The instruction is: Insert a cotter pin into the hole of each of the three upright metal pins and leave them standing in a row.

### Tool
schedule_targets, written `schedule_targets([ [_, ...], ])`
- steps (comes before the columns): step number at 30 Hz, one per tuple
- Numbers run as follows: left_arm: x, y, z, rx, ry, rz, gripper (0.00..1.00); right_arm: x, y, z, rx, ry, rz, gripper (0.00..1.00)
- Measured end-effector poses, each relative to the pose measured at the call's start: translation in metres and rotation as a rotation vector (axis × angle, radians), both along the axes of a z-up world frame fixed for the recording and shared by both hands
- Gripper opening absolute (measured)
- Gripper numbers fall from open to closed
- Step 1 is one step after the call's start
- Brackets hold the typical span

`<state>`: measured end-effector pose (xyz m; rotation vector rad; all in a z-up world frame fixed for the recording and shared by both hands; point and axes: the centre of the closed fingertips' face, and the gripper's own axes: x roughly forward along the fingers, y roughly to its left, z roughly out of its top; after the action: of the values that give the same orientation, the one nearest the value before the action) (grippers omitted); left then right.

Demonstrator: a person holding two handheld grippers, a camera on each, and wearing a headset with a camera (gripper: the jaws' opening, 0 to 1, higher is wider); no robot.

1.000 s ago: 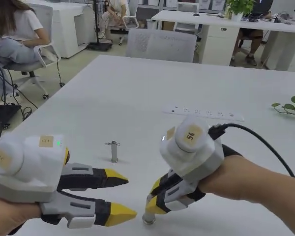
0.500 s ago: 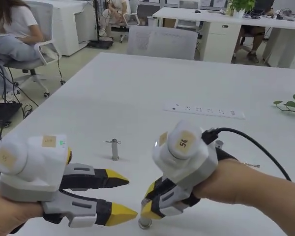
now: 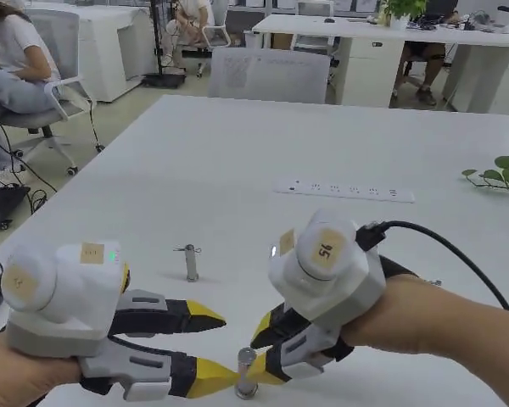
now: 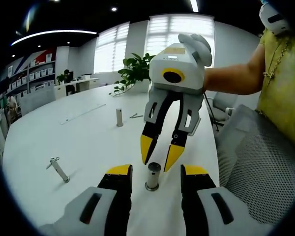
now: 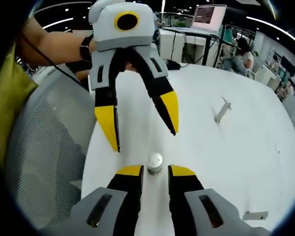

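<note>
Open-plan office desks, swivel chairs and a seated person (image 3: 13, 68) frame the background, while a broad white table (image 3: 263, 153) carries the work. At its near edge a bare upright metal pin (image 3: 246, 373) stands between two hand-held grippers that face each other. The left gripper (image 4: 157, 170), at near left, has its yellow-tipped fingers (image 4: 120, 171) well apart, one on either side of the pin with a clear gap on both sides. The right gripper (image 5: 156, 171), at near right, also has its fingers apart, though less widely. Its tips sit close on either side of the pin's rounded head, and contact cannot be judged. Farther back and to the left, a second metal pin (image 3: 191, 263) stands upright with a cotter pin through its top. A third metal pin (image 4: 119, 117) stands upright well apart, past the right gripper toward the table's right side, and what looks like a loose cotter pin (image 4: 135, 116) lies just beside it. A white power strip (image 3: 343, 190) lies farther across the table, and green plant leaves (image 3: 500, 172) reach in at far right.
</note>
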<state>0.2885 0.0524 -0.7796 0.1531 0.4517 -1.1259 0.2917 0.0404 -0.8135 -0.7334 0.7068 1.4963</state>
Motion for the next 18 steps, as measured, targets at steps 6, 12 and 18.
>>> schedule_targets([
  [6, 0.003, -0.009, -0.009, 0.031, -0.004, -0.015, 0.35, 0.004, -0.021, 0.002, -0.006, -0.005, -0.037, 0.21],
  [12, 0.009, -0.014, -0.013, 0.052, -0.011, -0.003, 0.31, 0.015, -0.044, 0.012, 0.012, -0.022, -0.099, 0.21],
  [18, 0.006, -0.021, -0.019, 0.103, -0.03, -0.01, 0.27, 0.032, -0.066, 0.024, 0.04, -0.043, -0.18, 0.21],
])
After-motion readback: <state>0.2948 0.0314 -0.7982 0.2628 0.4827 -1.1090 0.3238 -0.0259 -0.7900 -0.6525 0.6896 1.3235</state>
